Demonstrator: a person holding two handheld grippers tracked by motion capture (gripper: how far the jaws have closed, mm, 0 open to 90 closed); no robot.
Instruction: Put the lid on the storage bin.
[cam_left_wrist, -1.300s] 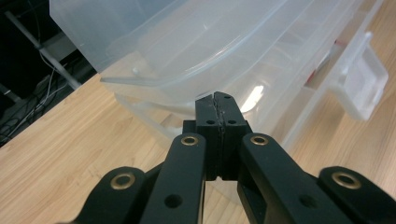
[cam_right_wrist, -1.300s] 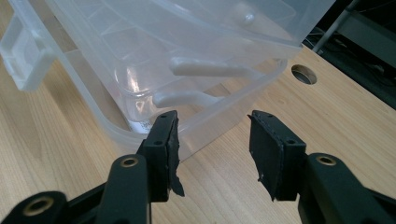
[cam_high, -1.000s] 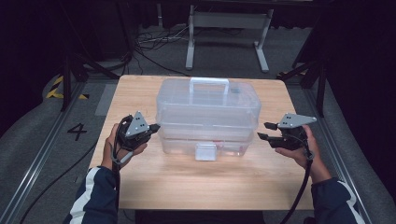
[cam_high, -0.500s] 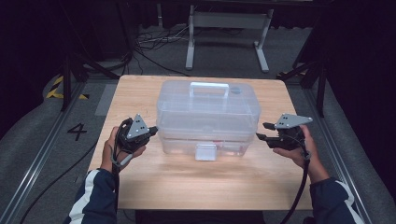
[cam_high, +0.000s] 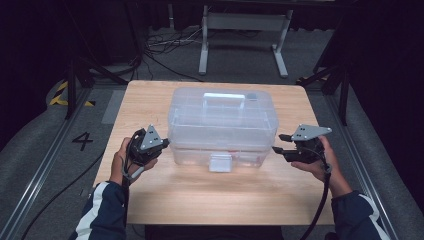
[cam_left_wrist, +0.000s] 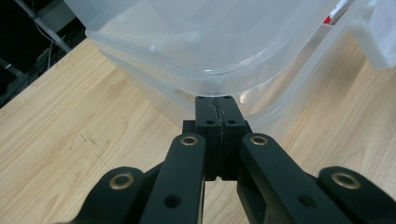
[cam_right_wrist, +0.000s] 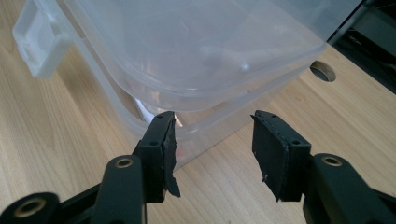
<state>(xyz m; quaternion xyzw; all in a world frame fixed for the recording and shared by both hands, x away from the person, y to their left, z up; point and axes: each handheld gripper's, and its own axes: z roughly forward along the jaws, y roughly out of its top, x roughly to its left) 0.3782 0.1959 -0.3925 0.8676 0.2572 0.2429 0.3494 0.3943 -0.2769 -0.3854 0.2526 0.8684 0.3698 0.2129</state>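
A clear plastic storage box (cam_high: 222, 127) with a lid, a white carry handle (cam_high: 224, 99) on top and a white front latch (cam_high: 220, 162) stands in the middle of the wooden table (cam_high: 210, 195), a little toward the far edge. The left tongs (cam_high: 161, 145) sit just beside the box's left end — in the left gripper view (cam_left_wrist: 215, 105) the jaws are pressed flat together with nothing between them, their tips right at the lid's rounded corner; whether they touch it I cannot tell. The right tongs (cam_high: 280, 143) are spread wide just off the box's right end; in the right gripper view (cam_right_wrist: 212, 133) the lid's corner lies ahead of the gap, apart from both pads. Compared with a second ago, the box stands where it was and both hands have held much the same posts at its two ends — the left tongs were drawn in then as now, the right ones parted.
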